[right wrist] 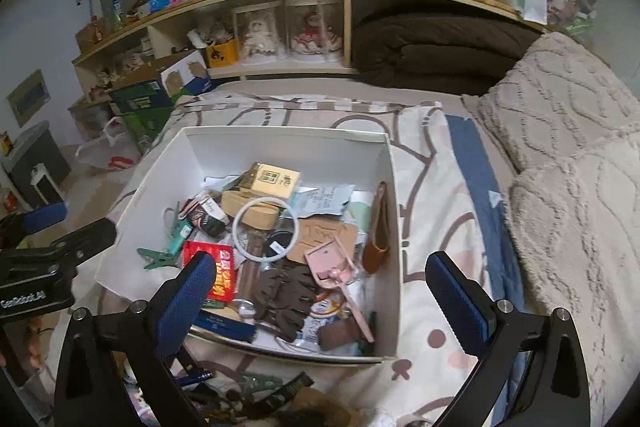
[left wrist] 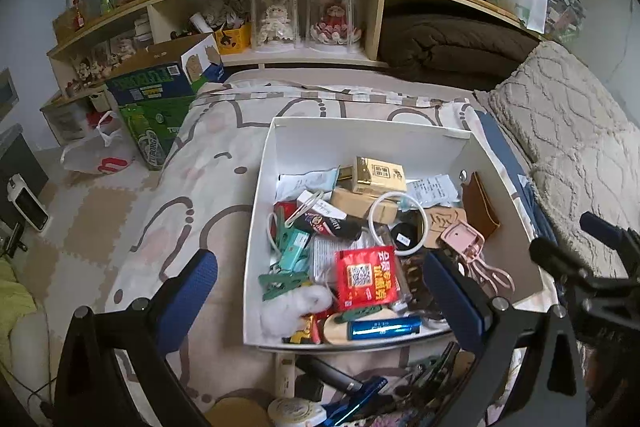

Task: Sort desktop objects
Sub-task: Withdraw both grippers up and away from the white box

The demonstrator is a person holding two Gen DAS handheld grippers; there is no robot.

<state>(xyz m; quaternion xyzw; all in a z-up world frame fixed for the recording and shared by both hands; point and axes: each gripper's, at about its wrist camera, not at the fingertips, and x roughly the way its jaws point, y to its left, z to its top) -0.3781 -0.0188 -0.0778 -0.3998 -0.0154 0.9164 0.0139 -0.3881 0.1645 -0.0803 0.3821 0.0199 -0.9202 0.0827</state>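
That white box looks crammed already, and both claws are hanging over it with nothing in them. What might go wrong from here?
The white box sits on soft bedding, so a push on its rim could tip or slide it. Inside, the white ring lies across other clutter, so grabbing it may drag neighbours along. The left gripper and right gripper hover close together and might bump each other.

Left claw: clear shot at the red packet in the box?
Probably yes. The left claw is open and empty above the white box, and the red packet lies on top of the pile, uncovered, between the fingers. Neighbouring clutter crowds its edges.
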